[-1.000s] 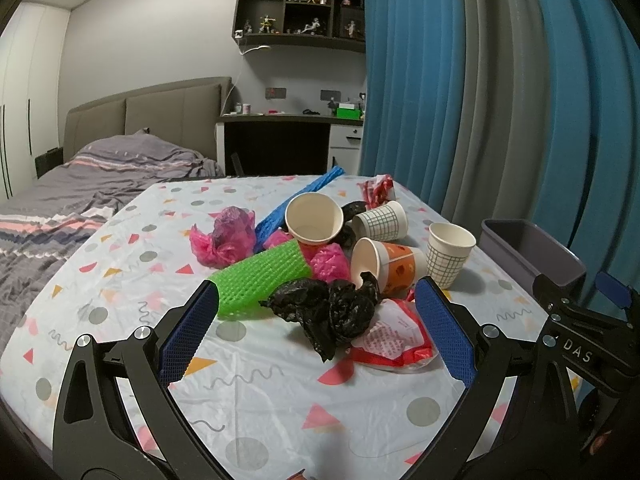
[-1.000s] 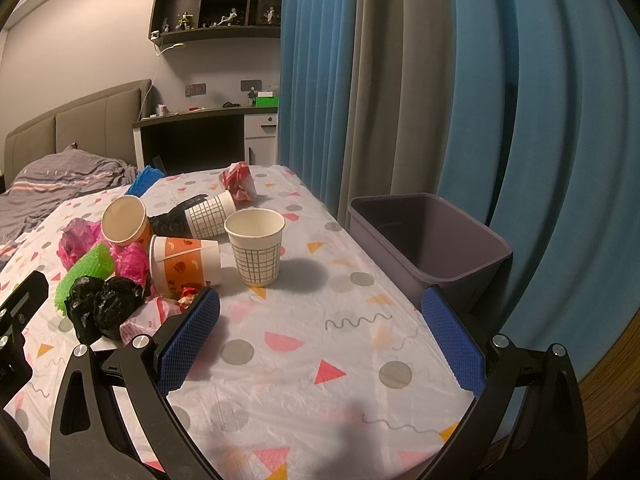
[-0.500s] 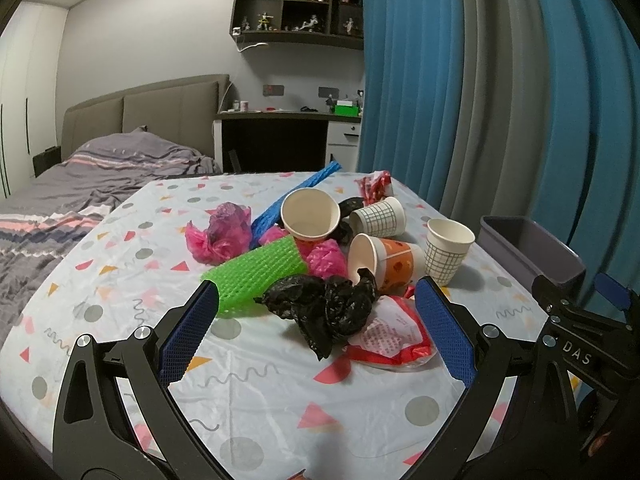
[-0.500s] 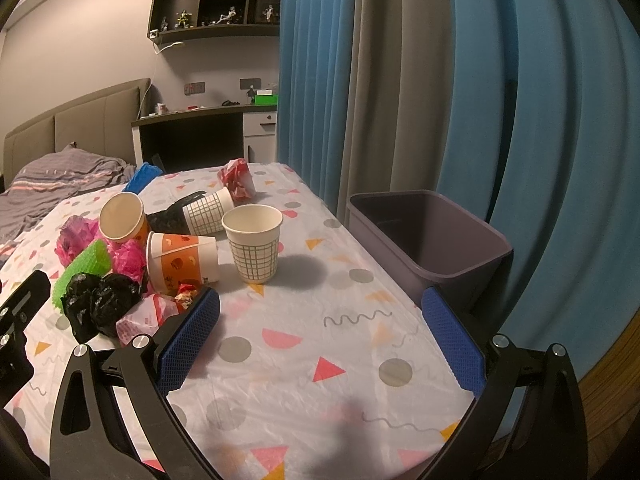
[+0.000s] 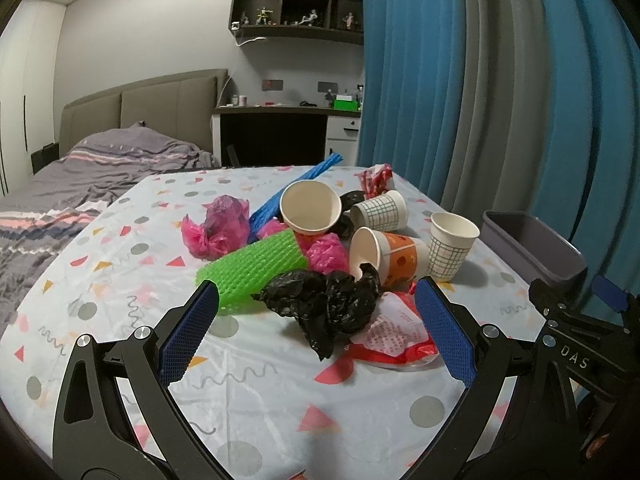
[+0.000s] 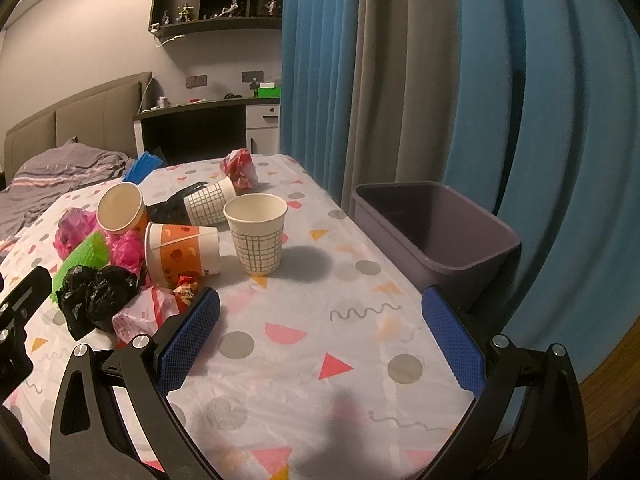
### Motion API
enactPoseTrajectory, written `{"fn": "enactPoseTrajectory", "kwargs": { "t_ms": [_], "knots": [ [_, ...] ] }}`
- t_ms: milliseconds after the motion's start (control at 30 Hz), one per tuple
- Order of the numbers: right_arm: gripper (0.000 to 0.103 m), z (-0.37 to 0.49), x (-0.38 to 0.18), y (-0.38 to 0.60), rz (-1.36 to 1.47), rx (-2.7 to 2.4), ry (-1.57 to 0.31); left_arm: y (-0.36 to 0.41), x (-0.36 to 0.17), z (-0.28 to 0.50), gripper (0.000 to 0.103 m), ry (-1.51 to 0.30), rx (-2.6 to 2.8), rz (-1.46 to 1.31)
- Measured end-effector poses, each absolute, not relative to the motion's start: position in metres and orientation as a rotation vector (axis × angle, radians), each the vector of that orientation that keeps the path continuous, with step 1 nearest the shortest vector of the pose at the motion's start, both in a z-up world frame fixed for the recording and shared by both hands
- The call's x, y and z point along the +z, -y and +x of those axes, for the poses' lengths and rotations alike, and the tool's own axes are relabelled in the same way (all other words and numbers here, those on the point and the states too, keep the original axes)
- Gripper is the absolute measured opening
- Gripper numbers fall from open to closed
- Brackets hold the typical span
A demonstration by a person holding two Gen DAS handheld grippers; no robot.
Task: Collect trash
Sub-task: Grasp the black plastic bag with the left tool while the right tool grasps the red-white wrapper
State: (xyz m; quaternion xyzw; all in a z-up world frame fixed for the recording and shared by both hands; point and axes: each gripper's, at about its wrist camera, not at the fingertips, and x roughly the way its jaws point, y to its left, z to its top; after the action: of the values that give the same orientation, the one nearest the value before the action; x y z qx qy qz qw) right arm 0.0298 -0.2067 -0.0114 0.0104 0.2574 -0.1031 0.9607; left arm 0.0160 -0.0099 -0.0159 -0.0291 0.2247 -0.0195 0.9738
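While both grippers hover over it, table [image 5: 256, 392] in patterned cloth carries a trash pile toward its far side. Purple bin [image 6: 460, 256] sits at table's right edge, beside blue curtain [image 6: 560, 120]. Left gripper [image 5: 316, 332] jaws spread wide, holding nothing, pads flanking crumpled black bag [image 5: 328, 304] and red-white wrapper [image 5: 396, 332] just ahead. Right gripper [image 6: 320, 332] jaws also wide apart, nothing between them, over bare cloth near bin.

Pile, big to small: green foam net [image 5: 256, 264] lying on side, touching black bag; blue foam net [image 5: 296, 196] behind; pink bag [image 5: 216, 228] left of pile; orange cup [image 6: 184, 254] tipped on side; plain cup [image 5: 310, 208] tipped, mouth facing camera; grid cup [image 6: 258, 232] upright, nearest bin; second grid cup [image 6: 208, 202] on side; red crumpled wrapper [image 6: 240, 168] at far end.
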Motion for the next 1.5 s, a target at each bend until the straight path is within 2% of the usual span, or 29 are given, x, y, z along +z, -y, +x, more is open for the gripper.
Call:
{"fn": "enactPoseTrajectory", "kwargs": {
  "t_ms": [267,433,667,833,900,967,1100,1333,1400,1500],
  "knots": [
    [0.098,0.040,-0.021,0.187,0.018,-0.090,-0.536,-0.021,-0.021,0.020,0.097,-0.434,0.004,-0.073],
    [0.098,0.057,-0.037,0.159,0.030,0.033,-0.607,-0.044,-0.022,0.022,0.097,-0.437,0.036,-0.109],
    [0.089,0.089,-0.057,0.140,0.047,0.125,-0.735,-0.056,-0.022,0.023,0.097,-0.427,0.034,-0.120],
    [0.064,0.099,-0.067,0.137,0.101,0.211,-0.813,-0.056,-0.026,0.027,0.097,-0.444,0.002,-0.123],
    [0.045,0.098,-0.067,0.135,0.101,0.240,-0.816,-0.054,-0.027,0.029,0.097,-0.450,-0.006,-0.125],
    [0.031,0.094,-0.065,0.134,0.074,0.245,-0.803,-0.052,-0.028,0.031,0.097,-0.456,-0.018,-0.128],
    [0.028,0.084,-0.061,0.144,0.072,0.251,-0.771,-0.044,-0.030,0.036,0.096,-0.470,-0.045,-0.123],
    [0.028,0.069,-0.044,0.177,0.071,0.172,-0.688,-0.028,-0.044,0.057,0.086,-0.569,-0.112,-0.156],
    [0.028,0.066,-0.042,0.186,0.080,0.158,-0.674,-0.020,-0.050,0.066,0.074,-0.612,-0.135,-0.154],
    [0.028,0.063,-0.040,0.193,0.081,0.154,-0.664,-0.013,-0.057,0.079,0.065,-0.668,-0.157,-0.165]
  ]
}}
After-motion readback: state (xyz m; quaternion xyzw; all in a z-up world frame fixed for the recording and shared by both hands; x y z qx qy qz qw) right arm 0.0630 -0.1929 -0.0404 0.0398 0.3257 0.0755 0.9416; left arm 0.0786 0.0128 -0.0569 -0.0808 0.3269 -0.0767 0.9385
